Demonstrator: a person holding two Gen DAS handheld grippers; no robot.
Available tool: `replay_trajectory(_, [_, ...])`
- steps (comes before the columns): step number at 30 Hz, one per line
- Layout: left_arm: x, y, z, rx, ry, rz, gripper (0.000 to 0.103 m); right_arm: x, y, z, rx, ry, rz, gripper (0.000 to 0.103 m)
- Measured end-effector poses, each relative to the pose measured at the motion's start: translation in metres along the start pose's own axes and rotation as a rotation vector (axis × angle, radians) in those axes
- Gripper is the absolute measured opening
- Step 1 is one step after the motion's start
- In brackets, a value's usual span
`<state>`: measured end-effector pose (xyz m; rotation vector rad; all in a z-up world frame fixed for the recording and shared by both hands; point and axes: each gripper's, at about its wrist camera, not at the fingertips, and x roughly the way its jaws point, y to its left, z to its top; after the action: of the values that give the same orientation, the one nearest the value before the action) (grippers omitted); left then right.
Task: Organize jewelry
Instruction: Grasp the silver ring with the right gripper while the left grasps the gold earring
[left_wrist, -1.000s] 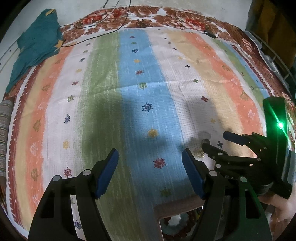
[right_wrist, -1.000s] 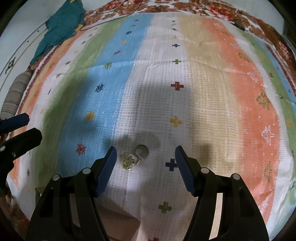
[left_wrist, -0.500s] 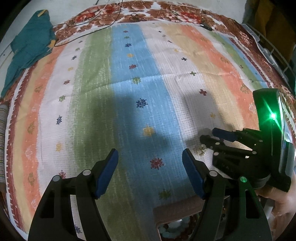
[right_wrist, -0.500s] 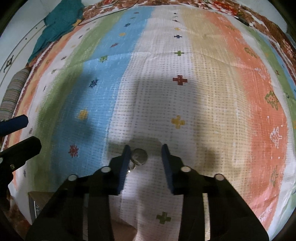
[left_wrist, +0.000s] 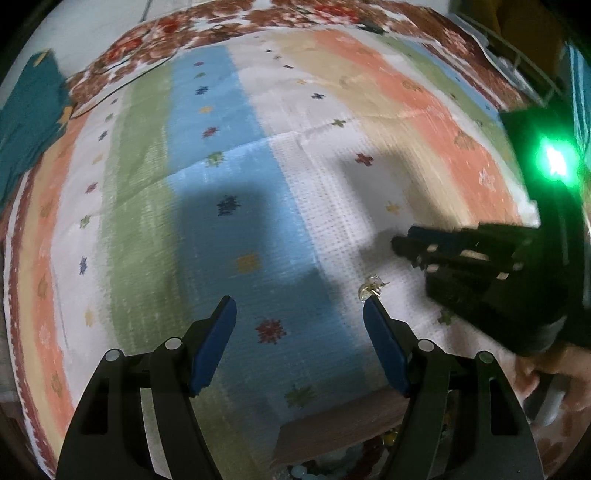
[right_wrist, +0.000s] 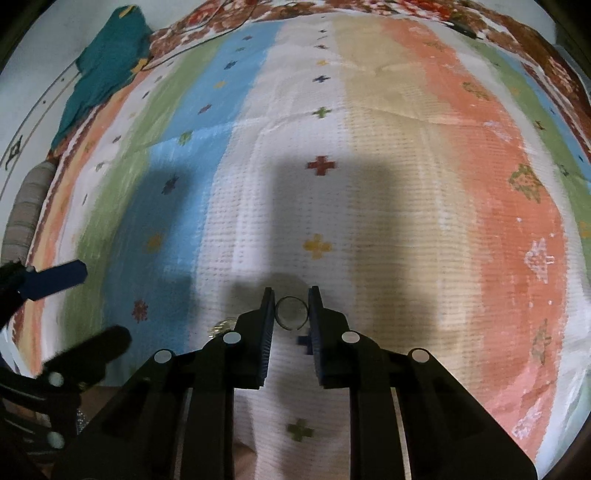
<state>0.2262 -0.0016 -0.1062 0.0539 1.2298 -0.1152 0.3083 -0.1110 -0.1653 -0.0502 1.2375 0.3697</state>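
Right wrist view: the right gripper (right_wrist: 291, 295) pinches a small ring (right_wrist: 291, 312) on the striped bedspread (right_wrist: 406, 166); the left gripper (left_wrist: 299, 314) hangs spread wide.

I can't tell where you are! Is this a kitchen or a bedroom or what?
Probably a bedroom or living room, not a kitchen. A striped patterned bedspread covers a wide soft surface like a bed, a teal cloth lies crumpled at its far edge, and a small ring sits between the right tongs.
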Motion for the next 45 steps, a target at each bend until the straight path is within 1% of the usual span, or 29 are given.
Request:
replay_trajectory(2, [0.005, -0.008, 0.002, 0.043, 0.014, 0.002, 0.071, -0.002, -0.007, 0.001, 0.012, -0.002, -0.002, 0.019])
replay_trajectory(7, [0.020, -0.019, 0.005, 0.087, 0.053, -0.006, 0.071, -0.006, -0.020, 0.003, 0.028, -0.001, -0.012, 0.019])
replay_trajectory(13, [0.034, -0.027, 0.010, 0.089, 0.095, -0.062, 0.071, -0.011, -0.033, 0.006, 0.057, -0.013, -0.017, 0.019])
replay_trajectory(15, [0.038, -0.032, 0.012, 0.106, 0.102, -0.050, 0.070, -0.012, -0.036, 0.006, 0.060, -0.016, -0.026, 0.019])
replay_trajectory(17, [0.042, -0.036, 0.014, 0.112, 0.114, -0.064, 0.070, -0.012, -0.039, 0.006, 0.070, -0.013, -0.027, 0.019])
replay_trajectory(19, [0.045, -0.040, 0.015, 0.123, 0.121, -0.067, 0.069, -0.011, -0.042, 0.005, 0.092, -0.001, -0.009, 0.019])
replay_trajectory(22, [0.052, -0.045, 0.017, 0.136, 0.137, -0.073, 0.062, -0.013, -0.043, 0.005, 0.084, -0.003, -0.017, 0.019])
replay_trajectory(24, [0.058, -0.048, 0.018, 0.148, 0.148, -0.067, 0.053, -0.014, -0.045, 0.005, 0.090, -0.004, -0.013, 0.019])
replay_trajectory(27, [0.062, -0.053, 0.018, 0.173, 0.141, -0.052, 0.052, -0.014, -0.048, 0.005, 0.095, -0.005, -0.014, 0.019])
replay_trajectory(28, [0.062, -0.054, 0.019, 0.173, 0.137, -0.051, 0.050, -0.014, -0.048, 0.005, 0.097, -0.005, -0.013, 0.019])
replay_trajectory(30, [0.063, -0.054, 0.021, 0.169, 0.131, -0.054, 0.040, -0.013, -0.048, 0.005, 0.093, -0.003, -0.015, 0.019])
replay_trajectory(31, [0.064, -0.054, 0.021, 0.167, 0.131, -0.056, 0.038, -0.013, -0.047, 0.005, 0.091, -0.003, -0.017, 0.019])
replay_trajectory(32, [0.064, -0.054, 0.022, 0.167, 0.132, -0.055, 0.033, -0.013, -0.047, 0.004, 0.087, -0.001, -0.016, 0.019])
replay_trajectory(33, [0.064, -0.055, 0.021, 0.172, 0.133, -0.052, 0.025, -0.013, -0.046, 0.004, 0.085, 0.000, -0.015, 0.019])
replay_trajectory(34, [0.065, -0.057, 0.020, 0.181, 0.138, -0.047, 0.021, -0.013, -0.046, 0.004, 0.084, 0.001, -0.013, 0.019])
replay_trajectory(35, [0.065, -0.058, 0.019, 0.187, 0.142, -0.044, 0.015, -0.013, -0.045, 0.004, 0.080, 0.001, -0.015, 0.019])
replay_trajectory(36, [0.065, -0.059, 0.018, 0.192, 0.147, -0.043, 0.014, -0.013, -0.045, 0.004, 0.078, 0.002, -0.016, 0.019])
replay_trajectory(42, [0.066, -0.062, 0.015, 0.175, 0.151, -0.042, 0.013, -0.012, -0.040, 0.003, 0.065, 0.003, -0.020, 0.019])
replay_trajectory(45, [0.062, -0.059, 0.009, 0.166, 0.152, -0.047, 0.014, -0.014, -0.038, 0.003, 0.057, -0.002, -0.018, 0.019])
